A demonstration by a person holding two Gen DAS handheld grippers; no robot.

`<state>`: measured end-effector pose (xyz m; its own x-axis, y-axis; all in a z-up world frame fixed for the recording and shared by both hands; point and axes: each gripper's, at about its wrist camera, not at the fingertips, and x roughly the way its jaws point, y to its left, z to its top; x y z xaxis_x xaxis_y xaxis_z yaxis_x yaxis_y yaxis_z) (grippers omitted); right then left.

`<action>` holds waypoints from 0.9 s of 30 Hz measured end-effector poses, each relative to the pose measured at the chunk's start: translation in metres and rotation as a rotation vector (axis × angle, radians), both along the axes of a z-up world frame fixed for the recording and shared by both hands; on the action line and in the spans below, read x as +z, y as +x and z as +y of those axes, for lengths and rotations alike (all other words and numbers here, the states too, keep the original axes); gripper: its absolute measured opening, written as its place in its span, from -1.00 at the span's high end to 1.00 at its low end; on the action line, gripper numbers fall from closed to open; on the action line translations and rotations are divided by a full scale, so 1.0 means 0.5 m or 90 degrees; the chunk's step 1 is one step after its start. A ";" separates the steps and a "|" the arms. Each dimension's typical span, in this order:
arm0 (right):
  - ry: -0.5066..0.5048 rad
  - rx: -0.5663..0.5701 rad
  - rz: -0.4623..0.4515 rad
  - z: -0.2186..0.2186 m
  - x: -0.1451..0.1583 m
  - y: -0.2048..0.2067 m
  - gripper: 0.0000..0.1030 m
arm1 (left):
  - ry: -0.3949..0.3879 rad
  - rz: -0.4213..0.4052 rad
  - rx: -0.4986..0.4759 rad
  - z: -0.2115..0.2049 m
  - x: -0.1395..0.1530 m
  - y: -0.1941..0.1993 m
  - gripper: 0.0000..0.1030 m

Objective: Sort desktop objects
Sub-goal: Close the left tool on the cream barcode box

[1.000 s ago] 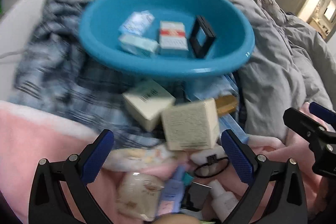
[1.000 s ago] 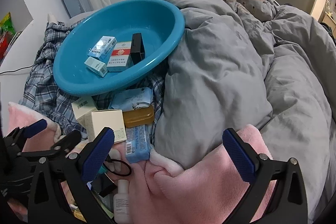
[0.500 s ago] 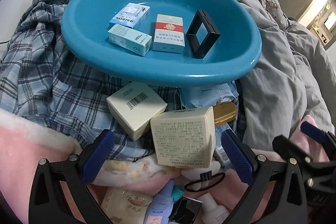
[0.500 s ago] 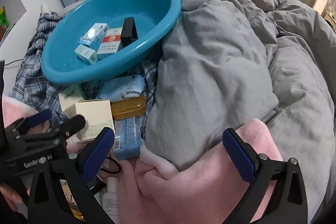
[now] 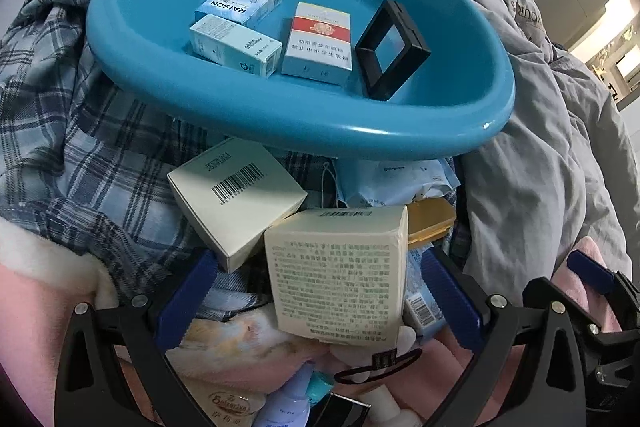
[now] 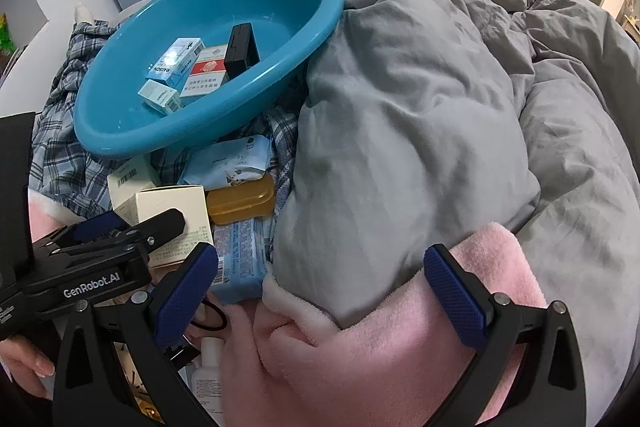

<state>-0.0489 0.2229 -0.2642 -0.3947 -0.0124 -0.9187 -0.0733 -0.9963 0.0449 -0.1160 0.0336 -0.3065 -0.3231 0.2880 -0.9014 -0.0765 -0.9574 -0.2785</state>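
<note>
A blue basin lies tilted on the bed and holds three small boxes and a black square frame. In front of it lie a cream box with a barcode and a cream box with printed text. My left gripper is open, its blue pads on either side of the text box, not touching it. My right gripper is open and empty over a pink blanket.
An amber case, a light blue wipes pack, a blue packet, a black hair tie and small bottles lie around the boxes. A plaid shirt lies left. A grey duvet fills the right.
My left gripper has moved forward and down, so the text box now sits between its pads. My right gripper has shifted a little closer to the pile.
</note>
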 end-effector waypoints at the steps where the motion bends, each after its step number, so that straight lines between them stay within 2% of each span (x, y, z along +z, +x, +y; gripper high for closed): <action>1: 0.000 0.000 -0.001 0.000 -0.001 0.000 -0.98 | 0.006 0.003 0.003 -0.001 0.000 0.000 -0.75; 2: 0.000 0.000 -0.002 0.001 -0.002 -0.001 -0.98 | 0.011 0.002 0.003 -0.001 0.001 0.000 -0.68; 7: -0.001 0.001 -0.002 0.002 -0.002 0.000 -0.98 | 0.032 0.004 0.007 -0.002 0.002 0.001 -0.62; 11: 0.001 0.002 -0.001 0.001 0.000 0.001 -0.98 | 0.042 0.008 0.003 -0.002 0.010 0.002 -0.33; 18: 0.005 0.003 0.000 -0.002 0.000 0.001 -0.98 | 0.047 0.026 -0.006 -0.002 0.032 0.019 -0.31; 22: 0.006 0.003 0.000 -0.001 0.001 0.001 -0.98 | -0.015 0.066 -0.021 0.005 0.058 0.031 -0.31; 27: 0.005 0.005 0.003 0.000 0.004 0.002 -0.98 | -0.048 0.070 -0.005 -0.017 0.069 0.041 -0.31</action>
<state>-0.0477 0.2230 -0.2624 -0.3983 -0.0082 -0.9172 -0.0654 -0.9972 0.0373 -0.0957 0.0252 -0.2720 -0.4199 0.2237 -0.8796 -0.1100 -0.9746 -0.1953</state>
